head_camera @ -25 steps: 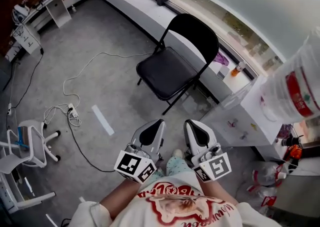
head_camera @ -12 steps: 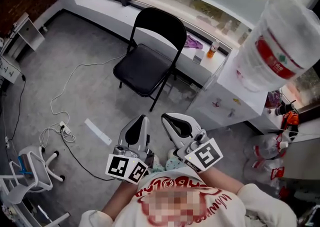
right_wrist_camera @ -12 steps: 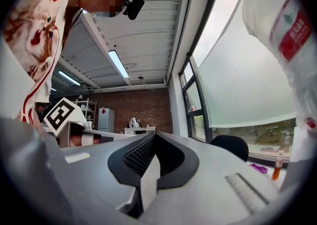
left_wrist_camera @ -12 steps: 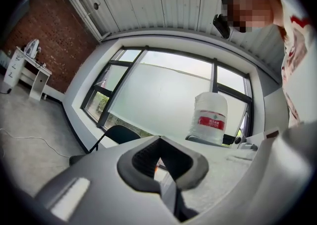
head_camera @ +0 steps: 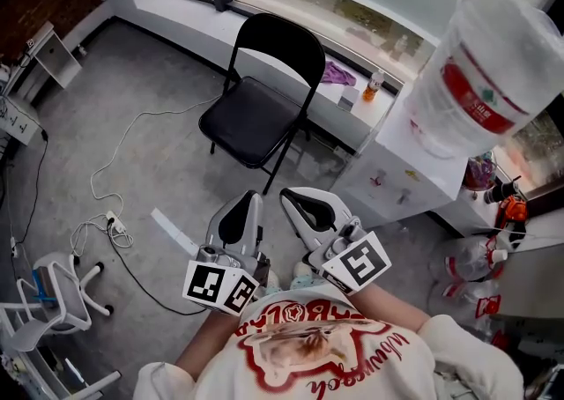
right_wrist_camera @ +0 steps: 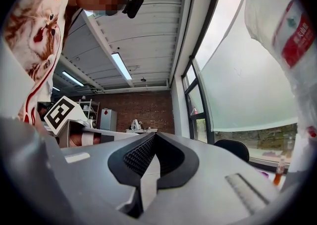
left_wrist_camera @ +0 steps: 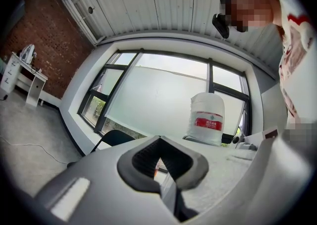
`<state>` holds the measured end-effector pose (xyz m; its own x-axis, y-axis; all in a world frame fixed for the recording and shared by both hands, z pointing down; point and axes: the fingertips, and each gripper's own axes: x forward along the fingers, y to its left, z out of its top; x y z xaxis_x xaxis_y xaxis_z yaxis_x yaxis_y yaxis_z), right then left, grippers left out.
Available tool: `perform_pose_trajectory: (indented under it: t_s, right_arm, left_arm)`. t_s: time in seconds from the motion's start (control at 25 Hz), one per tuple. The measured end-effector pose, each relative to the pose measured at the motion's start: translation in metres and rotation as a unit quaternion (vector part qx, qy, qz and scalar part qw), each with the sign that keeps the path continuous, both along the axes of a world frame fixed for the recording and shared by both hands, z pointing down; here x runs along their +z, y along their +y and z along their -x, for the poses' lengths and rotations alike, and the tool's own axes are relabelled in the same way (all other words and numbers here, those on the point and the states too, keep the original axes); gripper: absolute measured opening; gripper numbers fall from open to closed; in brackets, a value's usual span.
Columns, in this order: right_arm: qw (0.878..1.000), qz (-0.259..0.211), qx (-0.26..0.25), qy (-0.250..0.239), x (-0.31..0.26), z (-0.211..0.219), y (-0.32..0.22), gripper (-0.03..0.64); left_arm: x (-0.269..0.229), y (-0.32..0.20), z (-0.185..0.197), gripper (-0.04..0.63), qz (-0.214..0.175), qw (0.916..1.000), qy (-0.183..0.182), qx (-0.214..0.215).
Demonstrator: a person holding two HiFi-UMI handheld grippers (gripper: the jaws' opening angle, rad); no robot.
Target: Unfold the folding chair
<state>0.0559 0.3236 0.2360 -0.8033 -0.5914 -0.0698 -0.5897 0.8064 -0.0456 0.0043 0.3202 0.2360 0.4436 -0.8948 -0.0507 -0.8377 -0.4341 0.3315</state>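
Note:
The black folding chair (head_camera: 249, 121) stands unfolded on the grey floor by the window, its seat down and its backrest (head_camera: 280, 46) upright. Both grippers are held close in front of the person's chest, well short of the chair and touching nothing. My left gripper (head_camera: 249, 198) is shut and empty; its own view shows its tips (left_wrist_camera: 158, 140) meeting, with the chair's backrest (left_wrist_camera: 118, 137) far behind. My right gripper (head_camera: 295, 196) is also shut and empty (right_wrist_camera: 153, 137), with the chair back (right_wrist_camera: 233, 148) small in the distance.
A large water bottle (head_camera: 489, 72) sits on a white cabinet (head_camera: 388, 182) to the right of the chair. White cables (head_camera: 115, 160) and a power strip (head_camera: 115, 222) lie on the floor at left. A white rolling stool (head_camera: 44, 292) stands at the lower left. A small orange bottle (head_camera: 376, 84) rests on the sill.
The head view has swung, so the chair now sits further left and higher in it. The left gripper has drifted a little upward. Both grippers stay shut and empty.

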Motion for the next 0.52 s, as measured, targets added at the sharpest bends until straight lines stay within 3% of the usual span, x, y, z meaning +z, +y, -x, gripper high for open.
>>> perform_pose_trajectory:
  t_s: [0.52]
  right_arm:
    - [1.000, 0.001, -0.002, -0.001, 0.0018, -0.0090, -0.0018, 0.026]
  left_arm:
    - [-0.0022, -0.0001, -0.0057, 0.000, -0.003, 1.0000, -0.003, -0.006]
